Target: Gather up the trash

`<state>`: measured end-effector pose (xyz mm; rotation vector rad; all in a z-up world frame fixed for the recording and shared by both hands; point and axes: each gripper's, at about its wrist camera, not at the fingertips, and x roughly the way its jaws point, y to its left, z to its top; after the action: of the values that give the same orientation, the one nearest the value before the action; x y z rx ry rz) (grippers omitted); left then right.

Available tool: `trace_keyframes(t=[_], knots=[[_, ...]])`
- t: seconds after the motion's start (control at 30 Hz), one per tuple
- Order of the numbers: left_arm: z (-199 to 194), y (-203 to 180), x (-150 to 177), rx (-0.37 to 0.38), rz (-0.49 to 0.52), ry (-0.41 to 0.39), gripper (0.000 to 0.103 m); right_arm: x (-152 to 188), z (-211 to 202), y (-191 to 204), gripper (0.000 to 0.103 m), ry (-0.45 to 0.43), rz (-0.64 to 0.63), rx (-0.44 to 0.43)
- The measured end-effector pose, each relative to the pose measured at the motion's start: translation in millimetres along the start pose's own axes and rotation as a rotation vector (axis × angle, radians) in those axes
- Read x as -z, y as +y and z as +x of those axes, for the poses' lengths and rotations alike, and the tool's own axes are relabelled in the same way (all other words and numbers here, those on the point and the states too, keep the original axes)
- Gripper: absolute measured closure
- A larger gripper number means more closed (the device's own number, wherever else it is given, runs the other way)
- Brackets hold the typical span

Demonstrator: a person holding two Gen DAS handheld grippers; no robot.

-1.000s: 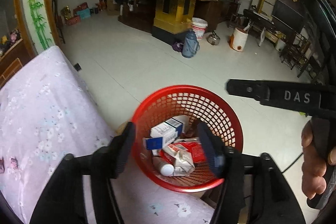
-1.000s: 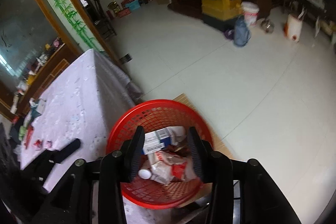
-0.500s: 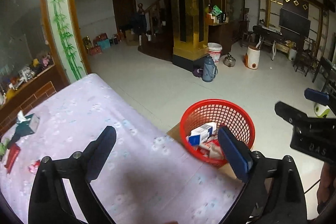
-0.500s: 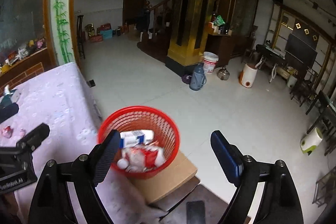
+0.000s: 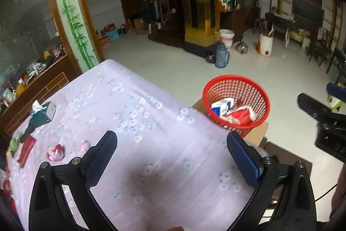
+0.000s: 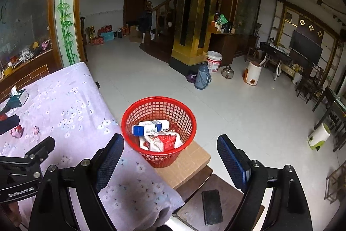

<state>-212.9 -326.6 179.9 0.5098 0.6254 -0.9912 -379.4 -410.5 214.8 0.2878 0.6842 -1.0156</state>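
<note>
Beside the table's far corner, a round red mesh basket (image 6: 159,131) holds cartons and crumpled wrappers (image 6: 161,140).
Left gripper (image 5: 173,157) and right gripper (image 6: 170,157) hover spread wide, empty, above the floral cloth (image 5: 129,114).

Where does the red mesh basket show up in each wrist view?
Left wrist: the red mesh basket sits right of centre, past the table's far right corner, on a cardboard box.
Right wrist: the basket sits centre, just right of the table edge.
Shared landmark: the tissue box on the purple floral tablecloth.
</note>
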Motion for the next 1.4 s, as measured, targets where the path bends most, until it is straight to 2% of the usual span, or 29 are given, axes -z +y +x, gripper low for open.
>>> trace_keyframes(t=[0.27, 0.9, 1.4], knots=[[-12, 4, 5, -0.012, 0.012, -0.042, 0.002, 1, -1, 7, 0.013, 0.003, 0.008, -0.007], [-12, 6, 0, -0.018, -0.001, -0.037, 0.002, -4, 7, 11, 0.013, 0.012, -0.018, -0.031], [-12, -6, 4, -0.011, 0.004, -0.034, 0.002, 1, 9, 8, 0.013, 0.033, -0.016, -0.027]])
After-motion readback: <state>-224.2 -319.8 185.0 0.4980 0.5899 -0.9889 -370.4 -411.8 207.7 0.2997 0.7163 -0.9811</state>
